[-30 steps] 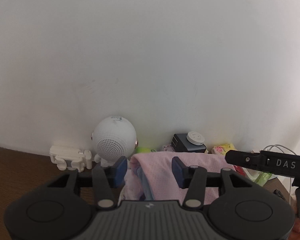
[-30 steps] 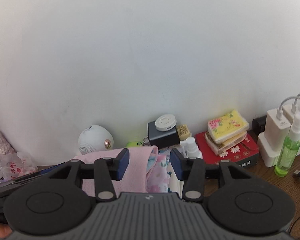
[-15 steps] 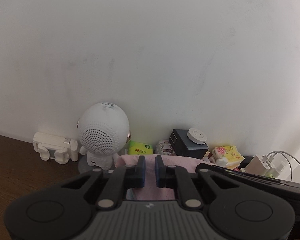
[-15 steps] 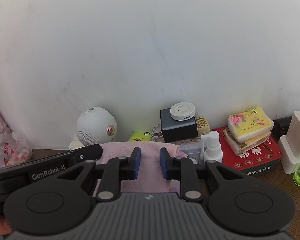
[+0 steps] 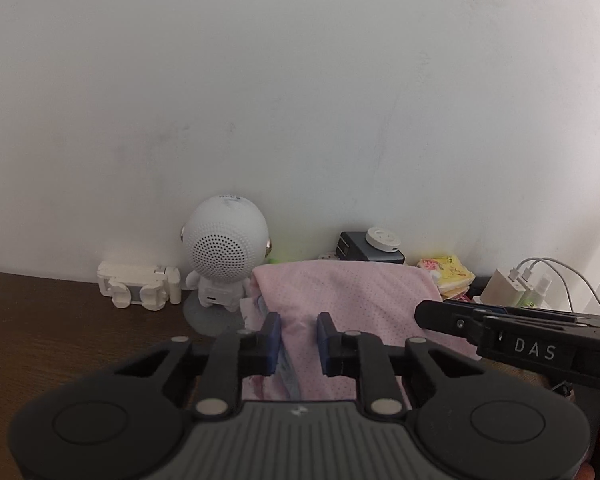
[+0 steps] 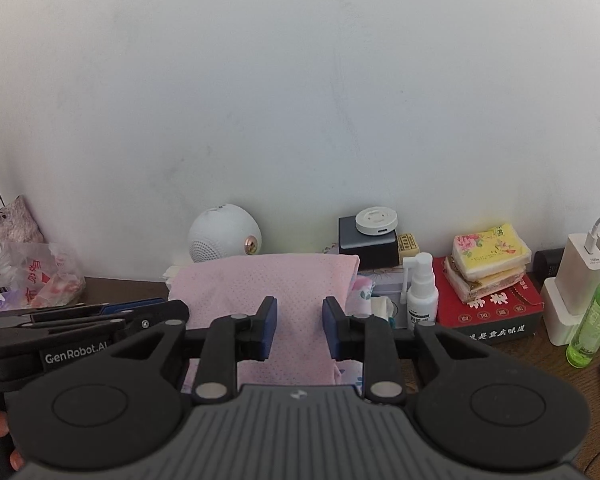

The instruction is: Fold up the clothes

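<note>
Since the earlier frame both grippers have come lower and their jaws, which had narrowed, are opening again. The left gripper and the right gripper each have the pink garment between the pads, but the pads do not seem to press it. The garment lies straight ahead on the brown table, its long axis across both grippers, equally near.

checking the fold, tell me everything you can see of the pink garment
The pink garment is a soft, dotted knit cloth, folded with a straight top edge, lying on the brown table before the clutter along the wall. A floral lining peeks out at its side edges. The left gripper and right gripper frame it; their jaws are opening, pads not visibly pressing the fabric.
</note>
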`<act>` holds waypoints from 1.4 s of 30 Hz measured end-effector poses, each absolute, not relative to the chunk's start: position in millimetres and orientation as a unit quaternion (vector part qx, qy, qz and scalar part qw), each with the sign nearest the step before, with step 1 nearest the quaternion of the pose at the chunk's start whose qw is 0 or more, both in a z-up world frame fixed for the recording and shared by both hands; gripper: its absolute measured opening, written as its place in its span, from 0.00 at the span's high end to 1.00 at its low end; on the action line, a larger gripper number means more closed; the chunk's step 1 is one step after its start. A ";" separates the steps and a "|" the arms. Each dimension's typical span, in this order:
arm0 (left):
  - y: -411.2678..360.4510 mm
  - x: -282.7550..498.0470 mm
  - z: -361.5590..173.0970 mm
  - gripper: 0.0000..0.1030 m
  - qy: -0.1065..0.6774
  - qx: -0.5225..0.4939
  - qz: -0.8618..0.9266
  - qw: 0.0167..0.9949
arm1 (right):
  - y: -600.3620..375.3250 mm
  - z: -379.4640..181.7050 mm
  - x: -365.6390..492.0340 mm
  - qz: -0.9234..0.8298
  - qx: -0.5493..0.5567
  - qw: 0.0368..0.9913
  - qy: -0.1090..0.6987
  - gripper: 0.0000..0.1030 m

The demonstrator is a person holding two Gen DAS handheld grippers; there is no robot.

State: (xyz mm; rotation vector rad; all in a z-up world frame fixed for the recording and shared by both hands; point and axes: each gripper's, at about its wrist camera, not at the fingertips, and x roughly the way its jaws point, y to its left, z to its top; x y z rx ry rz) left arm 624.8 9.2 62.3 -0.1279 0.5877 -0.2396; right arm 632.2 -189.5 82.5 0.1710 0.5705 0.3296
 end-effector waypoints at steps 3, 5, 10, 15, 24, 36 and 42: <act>10.4 625.3 56.9 0.82 0.279 -0.068 -0.119 0.950 | -191.7 71.1 639.3 0.156 0.095 0.940 0.288 0.76; 12.4 623.0 56.6 0.77 0.272 -0.074 -0.119 0.952 | -193.2 69.4 636.0 0.161 0.100 0.940 0.282 0.76; 14.3 600.5 63.9 0.19 0.242 -0.062 -0.095 0.964 | -195.1 78.8 613.2 0.166 0.086 0.949 0.253 0.39; 13.7 578.1 65.1 0.01 0.232 -0.046 -0.065 0.969 | -197.6 84.7 588.5 0.160 0.067 0.956 0.235 0.01; 13.0 553.2 49.4 0.00 0.259 -0.029 -0.044 0.964 | -203.3 74.9 569.1 0.148 0.068 0.951 0.264 0.00; 11.0 515.9 64.1 0.00 0.267 -0.032 -0.039 0.962 | -209.0 78.3 533.6 0.145 0.071 0.947 0.277 0.00; 9.9 490.9 65.4 0.00 0.271 -0.030 -0.034 0.961 | -207.8 80.0 510.0 0.149 0.071 0.946 0.281 0.00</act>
